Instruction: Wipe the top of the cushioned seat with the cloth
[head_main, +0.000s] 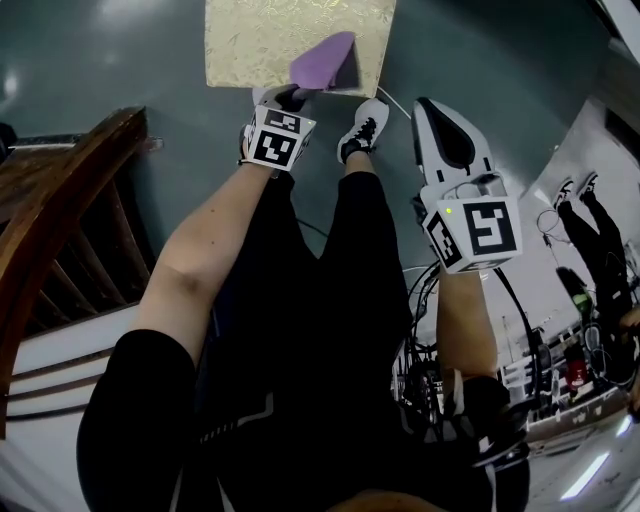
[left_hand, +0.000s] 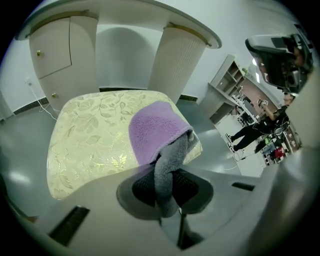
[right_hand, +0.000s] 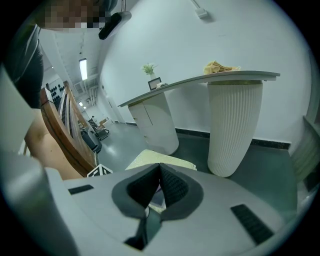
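The cushioned seat (head_main: 262, 40) has a pale gold leaf-patterned top and stands on the floor ahead of my feet. A purple cloth (head_main: 325, 62) with a grey underside lies over its near right corner. My left gripper (head_main: 296, 96) is at that corner, shut on the cloth. In the left gripper view the cloth (left_hand: 156, 131) drapes over the seat (left_hand: 90, 140) and its grey fold is pinched in my left gripper (left_hand: 167, 177). My right gripper (head_main: 428, 108) hangs over the floor to the right of the seat, shut and holding nothing. In the right gripper view the pads of my right gripper (right_hand: 159, 166) meet at their tips, and the seat (right_hand: 144, 158) shows beyond them.
A wooden chair back (head_main: 60, 200) stands at my left. Cables (head_main: 430, 300) and equipment lie on the floor at right, where another person (head_main: 600, 240) stands. White ribbed pedestals (left_hand: 176, 65) carry a counter behind the seat, beside a white cabinet (left_hand: 55, 55).
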